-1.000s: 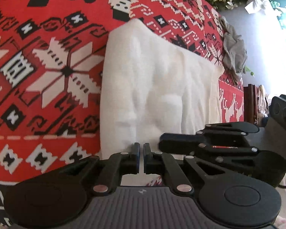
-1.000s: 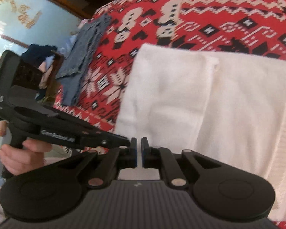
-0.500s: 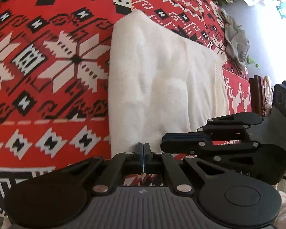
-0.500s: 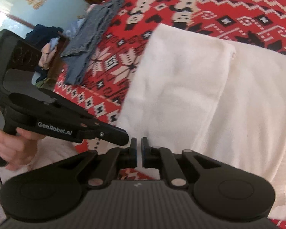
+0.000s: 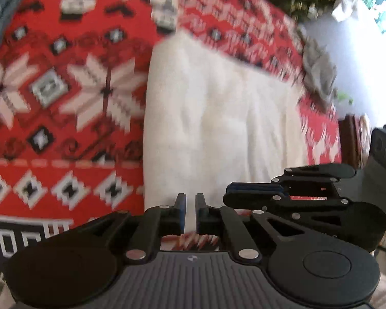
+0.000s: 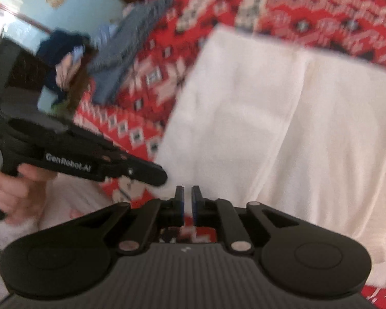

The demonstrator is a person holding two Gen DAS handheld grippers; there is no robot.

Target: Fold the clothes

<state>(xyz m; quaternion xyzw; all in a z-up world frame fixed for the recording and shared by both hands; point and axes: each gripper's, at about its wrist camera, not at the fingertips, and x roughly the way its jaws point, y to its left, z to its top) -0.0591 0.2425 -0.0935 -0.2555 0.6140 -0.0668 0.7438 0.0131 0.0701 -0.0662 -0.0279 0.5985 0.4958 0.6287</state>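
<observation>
White knit garment (image 5: 218, 118) lies folded flat on a red patterned blanket (image 5: 64, 90) — near edge right at both grippers' tips. Left gripper (image 5: 190, 211): jaws opening, a narrow gap, white cloth seen through it, pads not pressing. Right gripper (image 6: 187, 200): jaws nearly together, nothing clearly pinched. A hand (image 6: 15, 193) holds the left tool. Blue garment (image 6: 131, 51) lies at the blanket's far edge — well apart.

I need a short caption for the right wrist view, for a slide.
Right gripper at the near edge of a folded white garment on a red patterned blanket, left gripper alongside.
</observation>
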